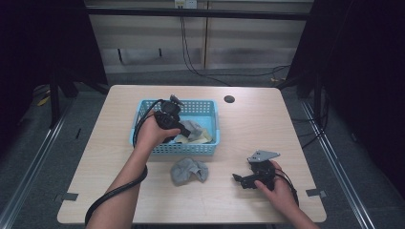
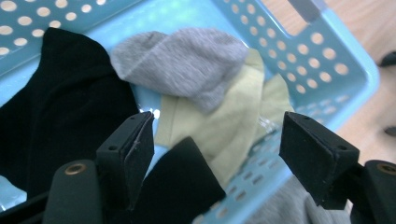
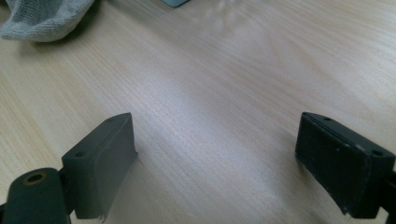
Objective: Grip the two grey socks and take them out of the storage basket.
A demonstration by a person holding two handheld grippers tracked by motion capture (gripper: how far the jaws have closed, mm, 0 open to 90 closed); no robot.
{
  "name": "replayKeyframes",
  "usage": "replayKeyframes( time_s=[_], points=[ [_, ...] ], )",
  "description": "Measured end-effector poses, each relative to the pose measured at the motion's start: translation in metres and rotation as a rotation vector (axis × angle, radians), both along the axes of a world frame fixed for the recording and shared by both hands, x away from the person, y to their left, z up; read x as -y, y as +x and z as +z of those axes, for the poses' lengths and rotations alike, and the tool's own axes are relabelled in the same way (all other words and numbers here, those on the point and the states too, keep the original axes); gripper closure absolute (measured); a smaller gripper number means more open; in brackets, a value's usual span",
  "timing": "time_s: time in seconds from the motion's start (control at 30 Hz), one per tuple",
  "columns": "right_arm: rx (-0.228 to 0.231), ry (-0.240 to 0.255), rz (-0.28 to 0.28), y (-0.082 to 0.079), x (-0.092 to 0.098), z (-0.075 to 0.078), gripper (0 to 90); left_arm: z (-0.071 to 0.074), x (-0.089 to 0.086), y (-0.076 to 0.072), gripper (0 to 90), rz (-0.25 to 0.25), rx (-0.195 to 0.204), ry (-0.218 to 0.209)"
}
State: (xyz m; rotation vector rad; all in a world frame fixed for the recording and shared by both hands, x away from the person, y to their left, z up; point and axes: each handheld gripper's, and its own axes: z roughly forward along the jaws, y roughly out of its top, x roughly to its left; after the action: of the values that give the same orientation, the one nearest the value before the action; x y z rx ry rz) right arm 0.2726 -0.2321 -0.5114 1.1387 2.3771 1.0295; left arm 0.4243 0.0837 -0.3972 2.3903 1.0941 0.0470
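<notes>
Blue basket (image 1: 143, 138) rim under left gripper (image 2: 215, 144); fingers apart.

Blue basket (image 1: 143, 126) sits at the table's (image 1: 119, 200) far-left middle; its perforated walls block level entry, so access is from above. Inside: grey sock (image 2: 187, 60), yellow-green cloth (image 2: 229, 126) and black cloth (image 2: 56, 116) cover most of the floor. Left gripper (image 1: 184, 130) occupies the space over the basket. A second grey sock (image 1: 189, 170) lies just off the basket's near wall. Right gripper (image 1: 237, 178) rests near the near-right corner. Bare wood along right edge, far-right corner, near-left corner.
</notes>
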Motion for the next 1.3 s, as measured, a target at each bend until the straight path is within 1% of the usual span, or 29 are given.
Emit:
replayKeyframes(
  time_s=[0.13, 0.2, 0.23, 0.3, 0.37, 0.4, 0.43, 0.47, 0.6, 0.67, 0.73, 1.03, 1.13, 1.3],
  points=[
    [0.001, 0.003, 0.001, 0.000, 0.000, 0.000, 11.5, -0.005, 0.003, 0.005, 25.9, 0.018, 0.001, 0.008],
    [0.001, 0.001, 0.001, 0.000, 0.000, 0.000, 11.5, -0.009, 0.006, 0.011, 25.8, 0.039, -0.005, 0.003],
    [0.001, 0.001, 0.001, 0.000, 0.000, 0.000, 11.5, -0.009, 0.006, 0.011, 25.7, 0.039, -0.005, 0.003],
    [0.003, 0.000, 0.002, 0.000, 0.000, 0.000, 11.5, -0.012, 0.008, 0.014, 25.4, 0.059, 0.005, 0.005],
    [0.003, 0.000, 0.002, 0.000, 0.000, 0.000, 11.5, -0.014, 0.009, 0.017, 24.1, 0.058, 0.013, 0.016],
    [0.005, 0.003, 0.002, 0.000, 0.000, 0.000, 11.5, -0.014, 0.011, 0.018, 23.6, 0.068, 0.013, 0.017],
    [0.004, 0.002, 0.002, 0.000, 0.000, 0.000, 11.5, -0.015, 0.012, 0.019, 23.3, 0.064, 0.018, 0.018],
    [0.003, 0.000, 0.002, 0.000, 0.000, 0.000, 11.5, -0.017, 0.014, 0.021, 23.0, 0.077, 0.016, 0.019],
    [0.004, -0.001, 0.001, 0.000, 0.000, 0.000, 11.5, -0.020, 0.018, 0.025, 23.0, 0.080, 0.010, 0.023],
    [0.004, -0.001, 0.001, 0.000, 0.000, 0.000, 11.5, -0.024, 0.022, 0.028, 22.9, 0.089, 0.003, 0.020],
    [0.005, 0.000, 0.002, 0.000, 0.000, 0.000, 11.5, -0.026, 0.024, 0.031, 22.7, 0.087, -0.004, 0.022],
    [0.006, 0.002, 0.003, 0.000, 0.000, 0.000, 11.5, -0.038, 0.028, 0.037, 20.9, 0.120, -0.015, 0.028],
    [0.004, -0.001, 0.001, 0.000, 0.000, 0.000, 11.5, -0.043, 0.029, 0.039, 21.0, 0.114, -0.024, 0.035],
    [0.005, -0.002, 0.003, 0.000, 0.000, 0.000, 11.5, -0.047, 0.030, 0.041, 23.2, 0.119, -0.037, 0.037]
  ],
)
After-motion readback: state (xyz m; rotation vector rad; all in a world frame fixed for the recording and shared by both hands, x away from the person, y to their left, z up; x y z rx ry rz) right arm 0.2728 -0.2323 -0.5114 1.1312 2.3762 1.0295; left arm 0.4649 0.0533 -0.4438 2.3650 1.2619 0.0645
